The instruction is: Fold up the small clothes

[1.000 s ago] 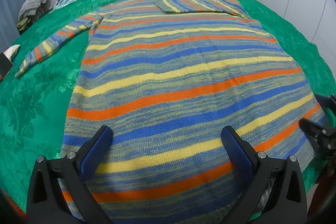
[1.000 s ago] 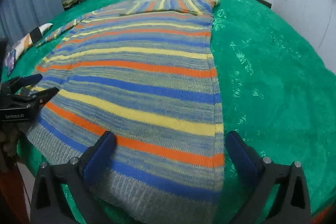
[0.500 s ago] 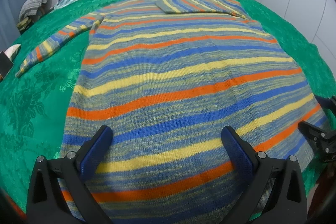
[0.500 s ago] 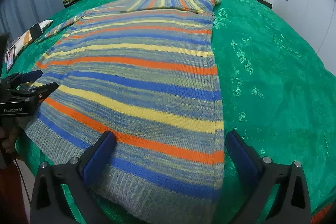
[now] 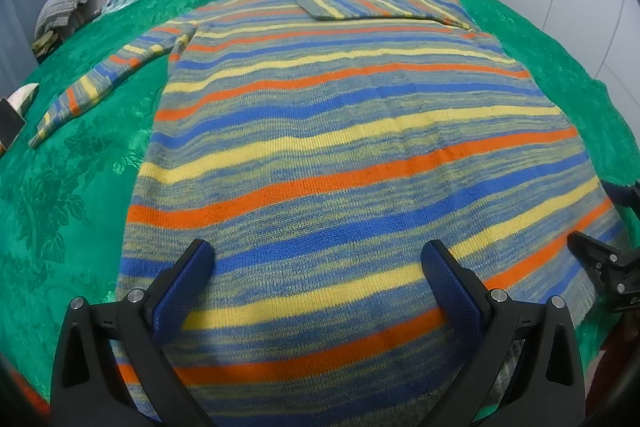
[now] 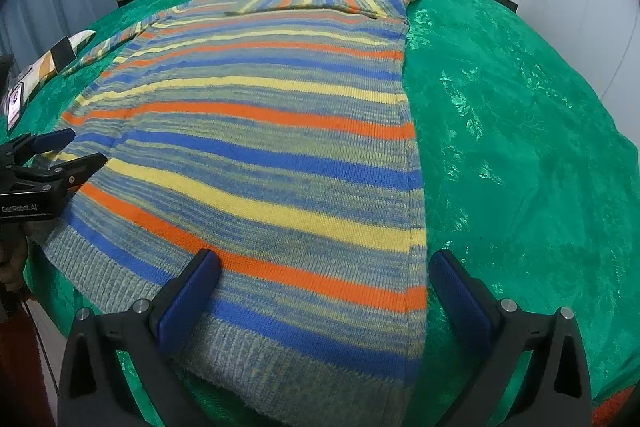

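A striped sweater [image 5: 352, 155] lies flat on a green bedspread [image 6: 520, 131], one sleeve [image 5: 100, 83] stretched out left of it, the other sleeve [image 5: 372, 3] folded across its chest. The left gripper [image 5: 316, 267] hovers wide open above the sweater's hem, and the right gripper [image 6: 320, 271] gapes equally wide over the hem's right corner. A pinch catching only the top knit layer, or snagging the bedspread beneath, would likely skew the fold. No containers are visible.

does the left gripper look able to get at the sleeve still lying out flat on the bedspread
Probably yes. The left gripper is open over the sweater, and the spread sleeve lies bare on the green bedspread with nothing between them.
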`<state>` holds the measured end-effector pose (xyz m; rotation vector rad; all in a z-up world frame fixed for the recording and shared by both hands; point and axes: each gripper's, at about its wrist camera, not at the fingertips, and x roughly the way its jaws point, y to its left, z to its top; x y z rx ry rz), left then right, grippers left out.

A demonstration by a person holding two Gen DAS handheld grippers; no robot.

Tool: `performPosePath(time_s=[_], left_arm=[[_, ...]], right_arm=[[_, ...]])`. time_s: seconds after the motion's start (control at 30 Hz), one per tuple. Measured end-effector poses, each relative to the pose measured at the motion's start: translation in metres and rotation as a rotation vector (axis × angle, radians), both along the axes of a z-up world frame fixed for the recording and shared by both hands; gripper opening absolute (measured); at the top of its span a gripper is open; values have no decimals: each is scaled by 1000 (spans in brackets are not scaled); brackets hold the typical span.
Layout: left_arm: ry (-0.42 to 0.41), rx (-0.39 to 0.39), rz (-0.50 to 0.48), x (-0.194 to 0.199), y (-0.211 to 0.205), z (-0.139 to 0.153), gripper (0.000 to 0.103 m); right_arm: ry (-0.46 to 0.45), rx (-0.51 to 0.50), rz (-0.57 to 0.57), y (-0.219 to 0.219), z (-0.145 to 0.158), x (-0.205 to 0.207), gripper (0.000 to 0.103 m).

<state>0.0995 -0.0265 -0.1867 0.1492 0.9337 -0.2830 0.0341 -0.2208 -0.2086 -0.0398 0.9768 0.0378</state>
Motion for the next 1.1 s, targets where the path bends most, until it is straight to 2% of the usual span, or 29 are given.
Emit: performPosePath(time_s=[0.3,0.33,0.43,0.5,0.67,0.8,0.93,1.03,1.1], left_arm=[[12,-23,16,1,2,5,103],[25,-62,44,0,6,11,102],[63,-278,83,-10,22,28,102],[65,-346,94,-15,30,37,102],[18,-291,116,-16,43,46,102],[32,-317,178,8,77,52,102],[25,-402,337,58,151,63,102],[11,-397,505,98,220,59,102],[25,-404,645,119,263,44,101]], right_arm=[[-11,15,16,-3,-2,-2,103],[-25,15,18,-3,-2,-4,103],[-15,7,15,-2,-2,-2,103],[6,3,13,-1,-1,2,103],[19,-1,11,-1,-1,3,103],[19,-3,10,0,-1,3,103],[17,-4,9,0,-1,2,103],[17,-5,8,-1,-1,2,103],[16,-5,7,-1,-1,2,103]])
